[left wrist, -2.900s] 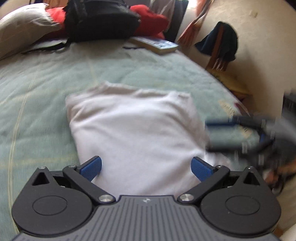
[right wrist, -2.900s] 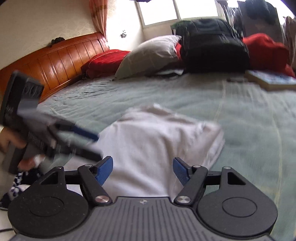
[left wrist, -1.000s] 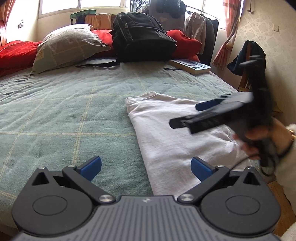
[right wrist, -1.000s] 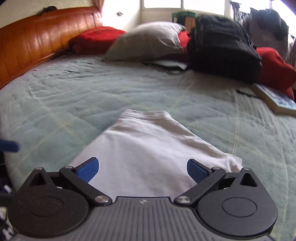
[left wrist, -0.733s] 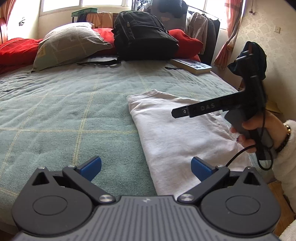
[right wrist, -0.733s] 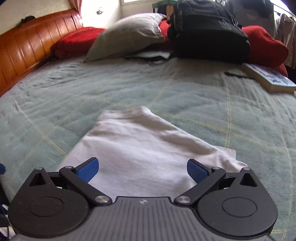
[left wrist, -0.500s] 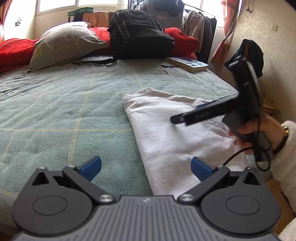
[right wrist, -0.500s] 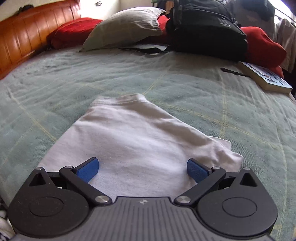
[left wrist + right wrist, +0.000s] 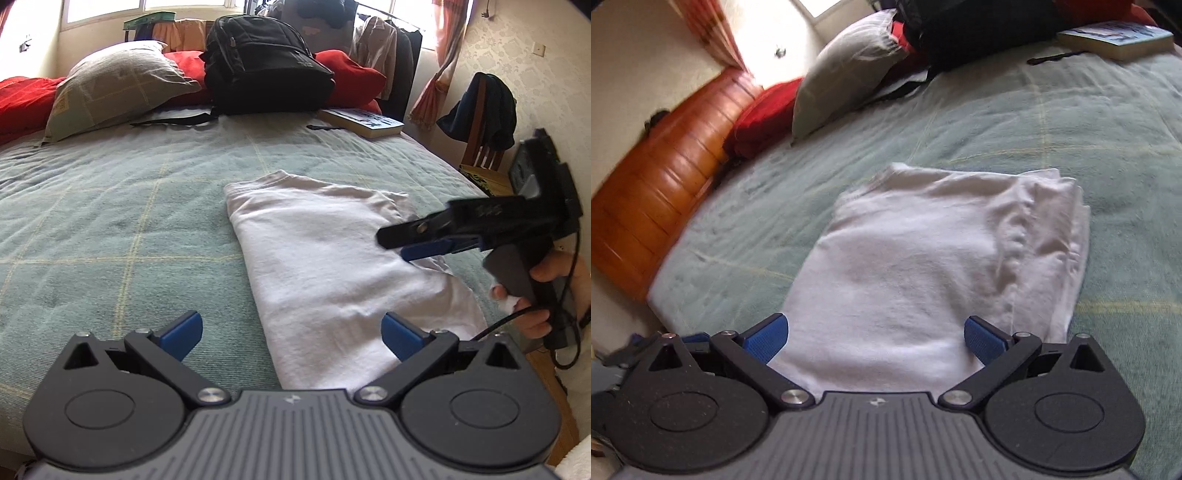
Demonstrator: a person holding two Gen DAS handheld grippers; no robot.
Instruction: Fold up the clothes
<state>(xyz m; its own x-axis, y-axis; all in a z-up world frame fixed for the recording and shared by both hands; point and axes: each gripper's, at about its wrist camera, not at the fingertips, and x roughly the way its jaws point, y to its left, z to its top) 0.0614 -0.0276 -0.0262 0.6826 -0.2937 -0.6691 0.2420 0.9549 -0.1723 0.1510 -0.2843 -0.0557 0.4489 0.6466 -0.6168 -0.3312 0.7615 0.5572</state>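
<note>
My right jaws (image 9: 875,332) gape wide, empty, over the white shirt (image 9: 923,266); its length runs ahead. My left jaws (image 9: 291,332) gape wide too, empty, at its left edge.

folded white garment (image 9: 923,258) on green bedspread (image 9: 1071,122), right gripper (image 9: 875,338) spread above

1. Daylight pours through a wide window (image 9: 147,5) behind the bed's pale green checked blanket (image 9: 110,206).
2. A glossy orange-brown wooden headboard (image 9: 653,177) lines one side.
3. A slatted wooden chair (image 9: 480,147) stands against cream patterned wallpaper (image 9: 524,44), beside orange curtains (image 9: 436,81).
</note>
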